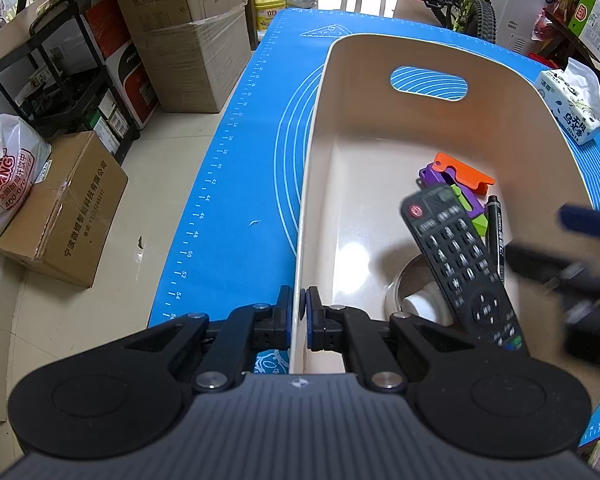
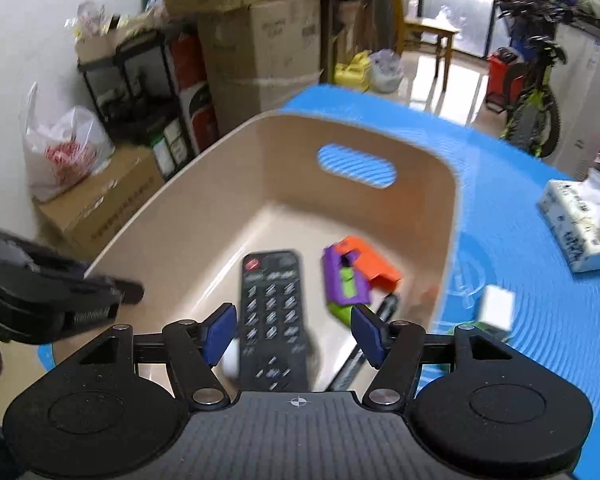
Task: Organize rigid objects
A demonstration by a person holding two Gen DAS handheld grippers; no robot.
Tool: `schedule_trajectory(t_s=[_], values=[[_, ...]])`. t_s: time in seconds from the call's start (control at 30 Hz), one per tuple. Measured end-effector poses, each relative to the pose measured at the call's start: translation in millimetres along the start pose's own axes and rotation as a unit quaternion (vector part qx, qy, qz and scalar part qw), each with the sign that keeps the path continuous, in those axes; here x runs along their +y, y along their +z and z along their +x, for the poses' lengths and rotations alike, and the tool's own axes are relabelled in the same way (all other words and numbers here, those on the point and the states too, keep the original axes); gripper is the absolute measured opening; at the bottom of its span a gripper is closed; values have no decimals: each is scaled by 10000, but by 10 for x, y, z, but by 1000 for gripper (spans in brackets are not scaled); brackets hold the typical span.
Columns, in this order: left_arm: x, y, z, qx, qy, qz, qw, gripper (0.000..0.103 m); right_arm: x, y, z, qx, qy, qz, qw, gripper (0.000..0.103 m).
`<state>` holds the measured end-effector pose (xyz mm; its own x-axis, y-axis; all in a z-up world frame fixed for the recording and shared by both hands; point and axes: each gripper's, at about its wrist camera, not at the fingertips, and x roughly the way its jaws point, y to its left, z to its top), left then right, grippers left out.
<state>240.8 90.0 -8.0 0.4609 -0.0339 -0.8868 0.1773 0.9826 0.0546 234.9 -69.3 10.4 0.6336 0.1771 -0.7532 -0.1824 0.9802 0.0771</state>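
Right wrist: released right claw (image 2: 296, 330) above remote (image 2: 271, 320); left claw (image 1: 302, 312) pinches bin (image 1: 324, 92) wall.

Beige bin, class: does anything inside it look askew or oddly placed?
Yes. In the beige bin, the remote control lies tilted, its lower end propped on a metal bowl rather than flat on the floor. The marker and folded toys lie jumbled beside it.
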Motion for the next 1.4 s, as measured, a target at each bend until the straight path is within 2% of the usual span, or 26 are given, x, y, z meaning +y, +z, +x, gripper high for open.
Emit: schedule_trajectory(t_s=[0.2, 0.37, 0.53, 0.73, 0.87, 1.0, 1.27, 1.33, 1.4], values=[[6, 2, -5, -1, -20, -7, 10000, 7, -516, 40, -295, -361, -353, 535, 9973, 72], [6, 0, -8, -1, -19, -10, 10000, 7, -978, -83, -235, -232, -780, 974, 9919, 72], [8, 1, -10, -5, -10, 2, 10000, 7, -1240, -281, -80, -102, -1022, 1242, 9869, 72], [8, -2, -9, -5, -10, 3, 10000, 7, -1347, -473, 152, -19, -1172, 1232, 9854, 71], [8, -3, -5, -7, 2, 7, 10000, 8, -1380, -595, 279, 35, -1319, 1185, 9841, 65], [5, -3, -1, -7, 10, 14, 10000, 8, -1430, -662, 361, -28, -1328, 1255, 9832, 64], [2, -8, 0, -5, 19, 24, 10000, 8, -1627, -628, 464, -370, -1208, 1932, 9730, 62], [1, -8, 1, -5, 18, 24, 10000, 8, -1638, -623, 510, -362, -1233, 1975, 9718, 60], [1, -7, 1, -5, 19, 25, 10000, 8, -1652, -630, 564, -336, -1266, 1996, 9711, 52]])
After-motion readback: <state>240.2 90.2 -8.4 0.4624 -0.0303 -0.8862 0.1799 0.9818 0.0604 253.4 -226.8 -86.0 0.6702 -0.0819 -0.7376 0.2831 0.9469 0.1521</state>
